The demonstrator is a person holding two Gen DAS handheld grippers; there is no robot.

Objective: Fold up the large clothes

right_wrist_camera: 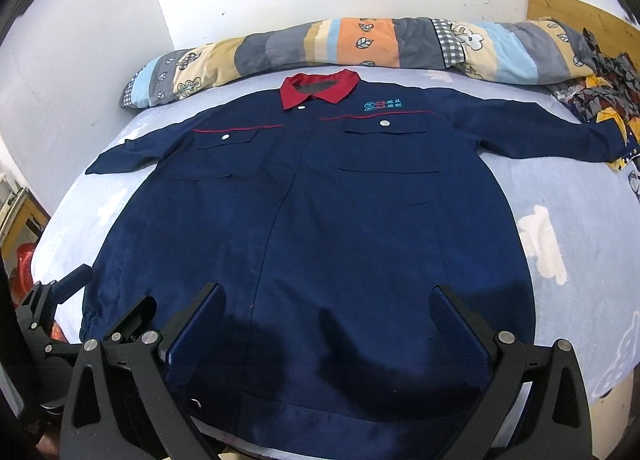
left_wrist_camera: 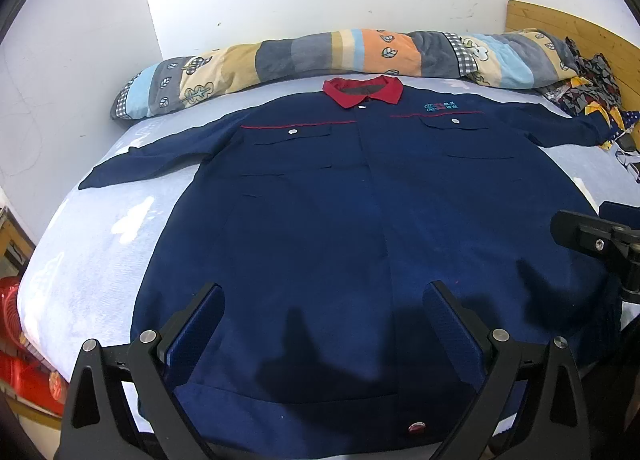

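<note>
**Ana:** White walls close off the far side and the left, and the bed (right_wrist_camera: pixel 560 219) fills nearly all the room between them. Where does the jacket sit?

**Ben:** The jacket (right_wrist_camera: pixel 320 219) lies flat on the bed, front up, red collar (right_wrist_camera: pixel 318 91) at the far end, hem at the near edge, both sleeves spread out to the sides.

**Ana:** And the grippers?

**Ben:** The left gripper (left_wrist_camera: pixel 324 302) and right gripper (right_wrist_camera: pixel 326 302) hover side by side over the near hem. Each has its fingers wide apart, holding nothing.

**Ana:** So which step?

**Ben:** The start, by the look of it: the garment is laid out and no fold is made yet. The next move likely calls for each gripper to travel out to a sleeve or a side edge, pinch the cloth and carry it toward the middle.

**Ana:** Room for that?

**Ben:** Bare sheet shows on both sides of the body. The left sleeve (left_wrist_camera: pixel 148 163) ends near the bed's left edge. The right cuff (right_wrist_camera: pixel 600 143) reaches a heap of patterned cloth (right_wrist_camera: pixel 600 99), so a pinch there might catch both. A rolled quilt (right_wrist_camera: pixel 360 47) lies just beyond the collar, leaving little slack at the far end.
</note>
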